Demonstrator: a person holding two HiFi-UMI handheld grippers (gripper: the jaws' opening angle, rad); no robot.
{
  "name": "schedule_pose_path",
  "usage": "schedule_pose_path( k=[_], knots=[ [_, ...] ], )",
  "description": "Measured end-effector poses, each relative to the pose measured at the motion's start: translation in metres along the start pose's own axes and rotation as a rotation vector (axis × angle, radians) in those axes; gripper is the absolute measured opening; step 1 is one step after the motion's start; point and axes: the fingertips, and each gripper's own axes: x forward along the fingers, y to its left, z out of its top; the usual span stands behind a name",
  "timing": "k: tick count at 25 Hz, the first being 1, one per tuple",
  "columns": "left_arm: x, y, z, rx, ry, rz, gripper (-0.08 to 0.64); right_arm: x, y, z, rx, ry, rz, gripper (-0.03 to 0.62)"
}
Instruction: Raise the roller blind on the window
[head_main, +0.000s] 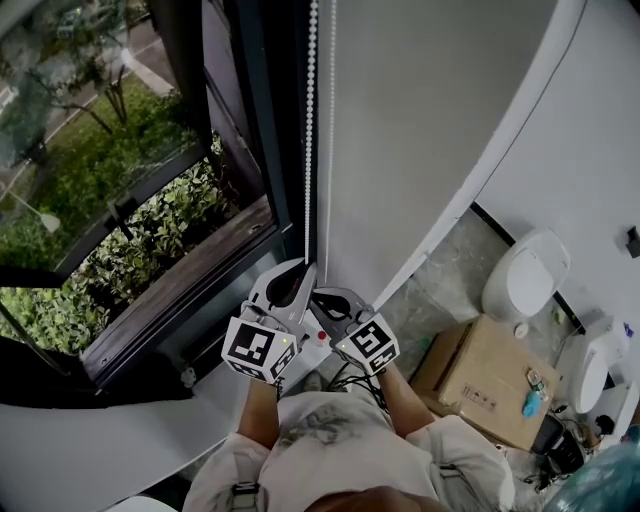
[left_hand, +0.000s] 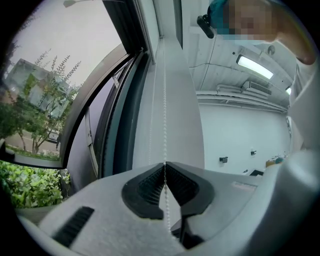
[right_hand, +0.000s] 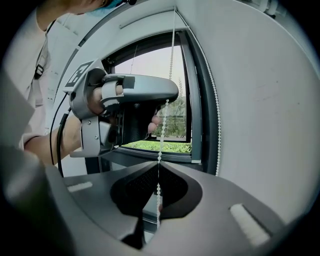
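Since chain (head_main: 310, 120) hangs vertical beside blind (head_main: 430, 130), L gripper (left_hand: 164, 166) & R gripper (right_hand: 159, 162) both pinch same strand, L just above R; pull prob goes straight down along it.

White bead chain (head_main: 309, 120); grey blind (head_main: 430, 120), seemingly plain.

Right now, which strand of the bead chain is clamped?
The glass-side strand: left gripper and right gripper are shut on it. The blind-side strand hangs free beside the roller blind.
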Motion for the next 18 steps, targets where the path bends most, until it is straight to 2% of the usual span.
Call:
schedule_pose_path(
  k=[18],
  knots=[
    [-0.008, 0.001, -0.045, -0.054, 0.075, 0.004, 0.02, 0.004, 0.007, -0.045, 0.041, 0.097, 0.013, 0.011]
  ],
)
